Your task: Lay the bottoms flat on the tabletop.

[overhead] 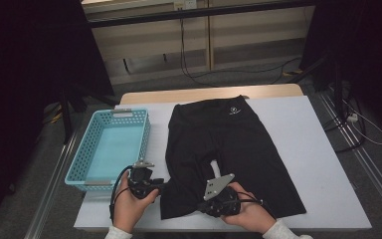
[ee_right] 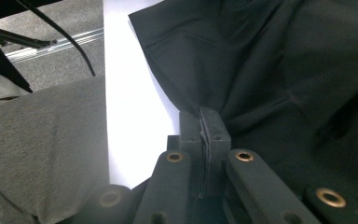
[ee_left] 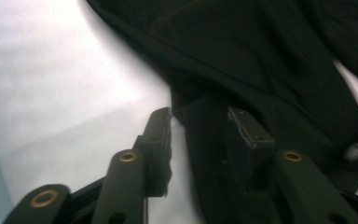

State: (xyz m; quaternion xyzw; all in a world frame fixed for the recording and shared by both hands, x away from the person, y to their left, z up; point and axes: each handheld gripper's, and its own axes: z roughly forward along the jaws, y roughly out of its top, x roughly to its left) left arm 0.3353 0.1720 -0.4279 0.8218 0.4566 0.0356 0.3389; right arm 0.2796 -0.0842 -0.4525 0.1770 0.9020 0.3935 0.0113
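Black shorts (overhead: 229, 144) lie flat on the white table (overhead: 308, 149), waistband at the far end and legs toward me. My left gripper (overhead: 160, 186) is at the hem of the left leg. In the left gripper view its jaws stand apart around the edge of the shorts (ee_left: 261, 60), and the pads (ee_left: 161, 140) do not press the cloth. My right gripper (overhead: 203, 206) is at the near hem between the two hands. In the right gripper view, that gripper (ee_right: 205, 123) is shut on a pinched fold of the shorts (ee_right: 270, 60).
A light blue perforated basket (overhead: 92, 149) stands empty on the table's left side, just beyond my left hand. The table's near edge is right below both hands. A grey-clad leg (ee_right: 42, 154) shows beside the table edge. Cables lie on the floor behind the table.
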